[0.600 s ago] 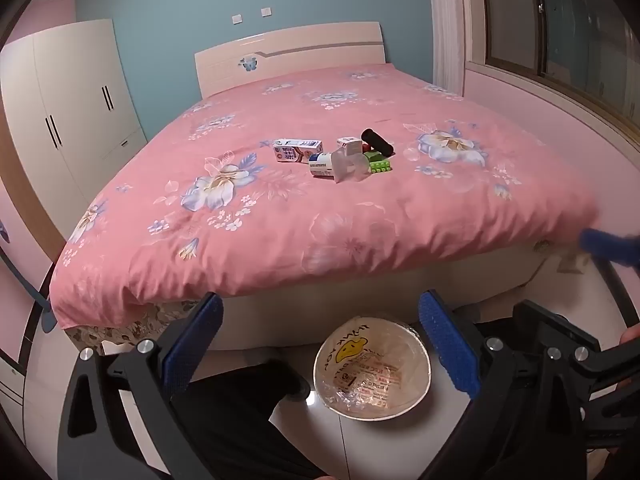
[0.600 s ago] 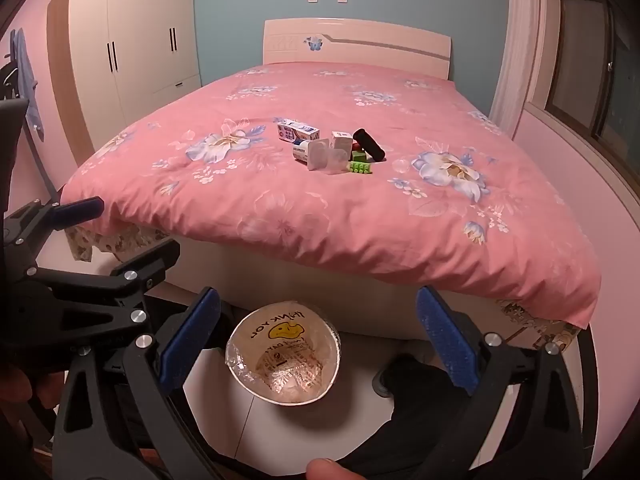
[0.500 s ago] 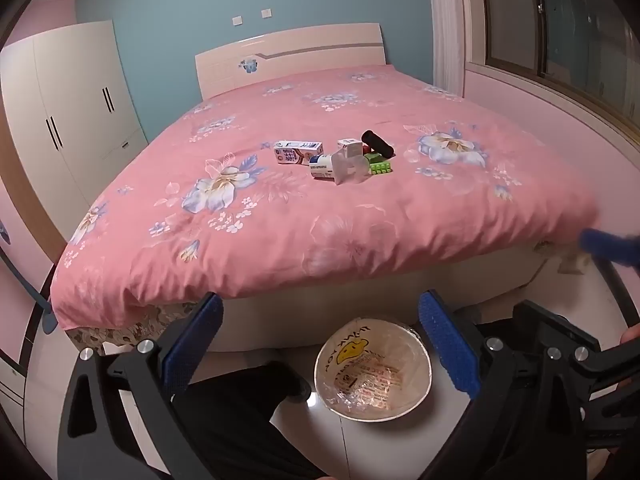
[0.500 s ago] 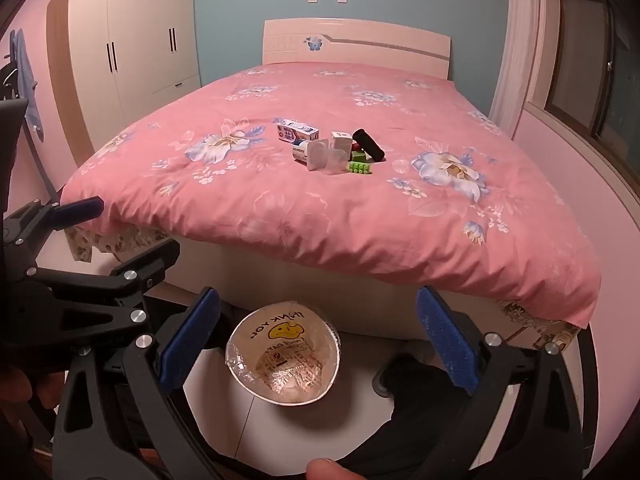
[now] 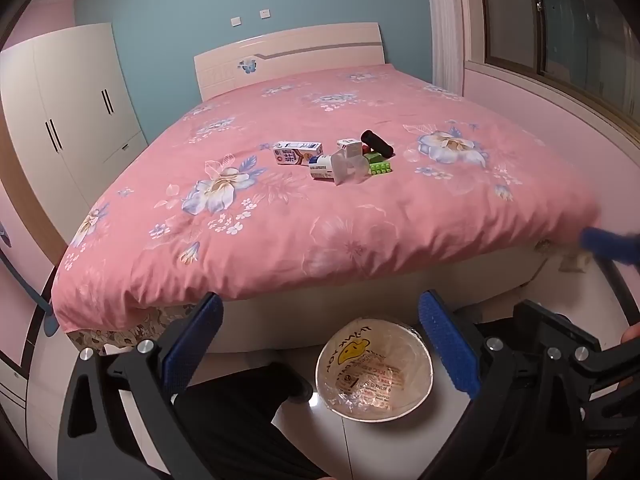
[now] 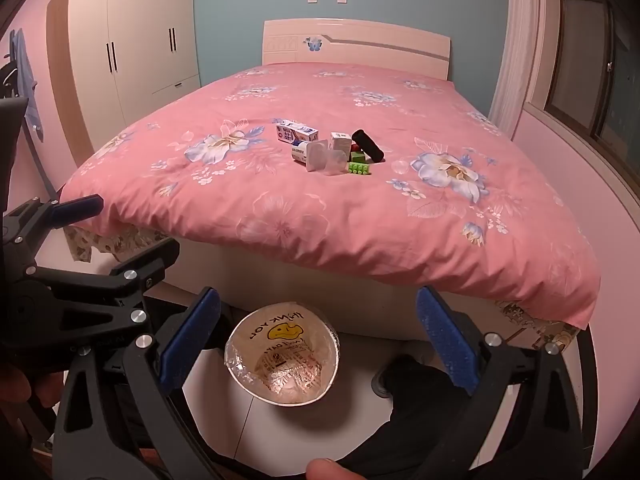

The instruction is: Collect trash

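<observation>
Facing a pink floral bed [image 5: 280, 240] (small litter cluster [image 5: 340, 158] mid-quilt), lined bin [image 5: 374, 372] near, left gripper [image 5: 320, 344] and right gripper [image 6: 316, 344] spread wide, empty.

Left tongs [image 5: 320, 344] and right tongs [image 6: 316, 340] wide apart, empty, angled downward side by side.

Black gripper [image 5: 320, 340]; blue pads [image 5: 448, 344]; silver screws

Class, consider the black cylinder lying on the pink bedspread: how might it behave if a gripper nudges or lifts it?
The black cylinder lies on its side, so it would probably roll if nudged. It looks rigid, likely keeping its shape when squeezed. The soft bedspread may damp the rolling.
</observation>
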The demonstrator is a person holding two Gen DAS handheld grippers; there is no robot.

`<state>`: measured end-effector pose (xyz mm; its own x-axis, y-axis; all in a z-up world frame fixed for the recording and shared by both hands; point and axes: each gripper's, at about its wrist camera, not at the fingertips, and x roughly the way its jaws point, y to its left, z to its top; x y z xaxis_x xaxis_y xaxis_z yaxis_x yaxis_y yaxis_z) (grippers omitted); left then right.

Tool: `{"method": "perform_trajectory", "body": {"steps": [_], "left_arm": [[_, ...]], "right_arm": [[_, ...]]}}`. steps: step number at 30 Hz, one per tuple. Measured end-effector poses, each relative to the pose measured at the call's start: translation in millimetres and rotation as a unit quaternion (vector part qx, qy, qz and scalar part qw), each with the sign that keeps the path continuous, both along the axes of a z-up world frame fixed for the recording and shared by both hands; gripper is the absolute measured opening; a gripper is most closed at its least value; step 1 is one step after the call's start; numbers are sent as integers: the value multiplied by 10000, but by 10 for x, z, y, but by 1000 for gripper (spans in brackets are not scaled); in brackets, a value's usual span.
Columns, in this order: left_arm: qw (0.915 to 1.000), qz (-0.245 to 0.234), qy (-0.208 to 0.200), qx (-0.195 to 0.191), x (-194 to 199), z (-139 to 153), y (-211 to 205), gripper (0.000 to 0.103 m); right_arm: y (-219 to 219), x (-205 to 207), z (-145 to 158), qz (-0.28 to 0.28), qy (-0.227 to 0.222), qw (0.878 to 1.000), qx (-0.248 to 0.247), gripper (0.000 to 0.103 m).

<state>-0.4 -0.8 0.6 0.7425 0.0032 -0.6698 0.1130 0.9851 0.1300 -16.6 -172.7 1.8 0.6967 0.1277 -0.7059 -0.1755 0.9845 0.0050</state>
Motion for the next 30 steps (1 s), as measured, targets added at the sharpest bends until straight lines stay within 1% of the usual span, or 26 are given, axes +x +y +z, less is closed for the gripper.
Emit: {"method": "perform_trajectory", "body": {"steps": [30], "left_arm": [[10000, 3, 10, 27, 39, -9, -1, 100]], "right_arm": [[10, 6, -16, 0, 10, 10000, 4, 96]]}}
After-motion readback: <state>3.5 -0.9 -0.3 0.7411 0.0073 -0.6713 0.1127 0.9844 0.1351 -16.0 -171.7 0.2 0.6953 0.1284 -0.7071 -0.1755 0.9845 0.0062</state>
